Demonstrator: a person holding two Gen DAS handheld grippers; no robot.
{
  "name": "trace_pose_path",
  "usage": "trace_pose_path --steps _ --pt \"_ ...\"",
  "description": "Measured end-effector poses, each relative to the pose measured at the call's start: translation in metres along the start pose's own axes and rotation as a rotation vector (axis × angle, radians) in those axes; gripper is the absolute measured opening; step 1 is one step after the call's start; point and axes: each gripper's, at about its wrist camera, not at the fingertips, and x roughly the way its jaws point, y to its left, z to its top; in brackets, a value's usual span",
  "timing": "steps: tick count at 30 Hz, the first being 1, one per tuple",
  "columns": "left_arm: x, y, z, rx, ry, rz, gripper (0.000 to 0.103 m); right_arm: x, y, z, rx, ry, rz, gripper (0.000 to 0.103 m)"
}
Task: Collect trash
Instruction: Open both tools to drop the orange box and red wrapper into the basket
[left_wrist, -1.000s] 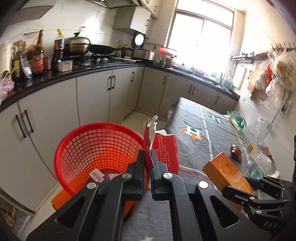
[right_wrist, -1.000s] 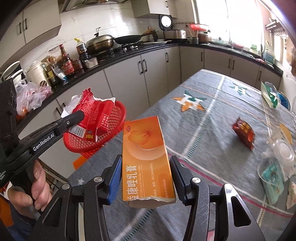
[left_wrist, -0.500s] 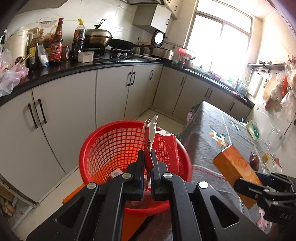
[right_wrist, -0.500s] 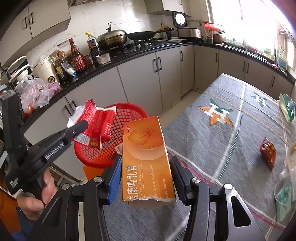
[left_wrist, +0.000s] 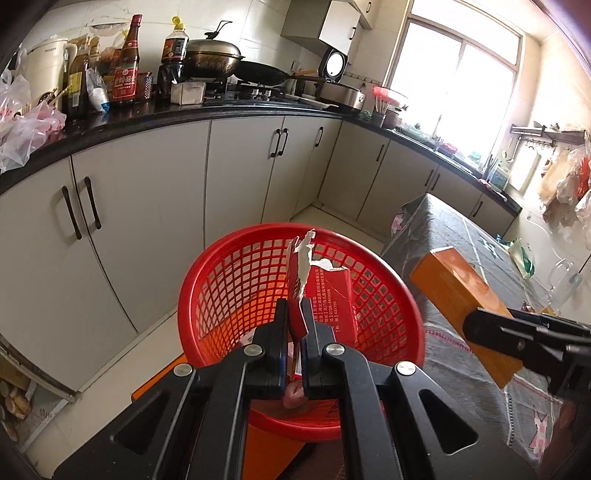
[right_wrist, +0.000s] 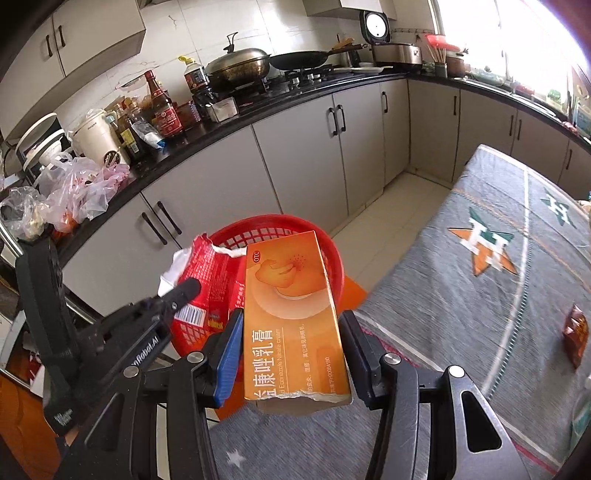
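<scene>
A red mesh basket (left_wrist: 207, 273) stands beside the near end of the table, low in the middle of the left wrist view. My left gripper (left_wrist: 293, 317) is shut on a torn red packet (left_wrist: 332, 299), which it holds over the basket's opening. The right wrist view shows that same packet (right_wrist: 214, 273) in front of the basket's rim (right_wrist: 280, 225). My right gripper (right_wrist: 291, 321) is shut on an orange cream box (right_wrist: 291, 295), held at the table's edge just right of the basket. In the left wrist view the orange box (left_wrist: 458, 295) sticks up from the right gripper (left_wrist: 517, 332).
A grey patterned cloth covers the table (right_wrist: 461, 295), with a small dark-red wrapper (right_wrist: 576, 328) lying on it at the right. Grey cabinets (left_wrist: 155, 206) and a black counter crowded with bottles, pots and plastic bags (right_wrist: 81, 184) stand behind the basket. An orange object (right_wrist: 354, 291) sits under it.
Both grippers have moved with their loads toward the basket. The red packet went from beside the basket to over its opening. The orange box has come closer to the rim.
</scene>
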Motion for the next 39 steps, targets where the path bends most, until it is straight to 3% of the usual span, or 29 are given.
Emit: trace_pose_path --steps 15,32,35,39 --pt "0.01 0.011 -0.002 -0.007 0.02 0.016 0.005 0.05 0.002 0.02 0.074 0.067 0.072 0.056" --pt "0.021 0.017 -0.004 -0.008 0.036 0.014 0.006 0.084 -0.002 0.026 0.124 0.11 0.065 0.058" --pt "0.02 0.018 -0.003 -0.015 0.037 0.008 0.013 0.081 -0.004 0.026 0.132 0.105 0.069 0.058" --pt "0.016 0.017 -0.004 -0.015 0.025 0.013 0.033 0.07 -0.006 0.026 0.133 0.078 0.064 0.058"
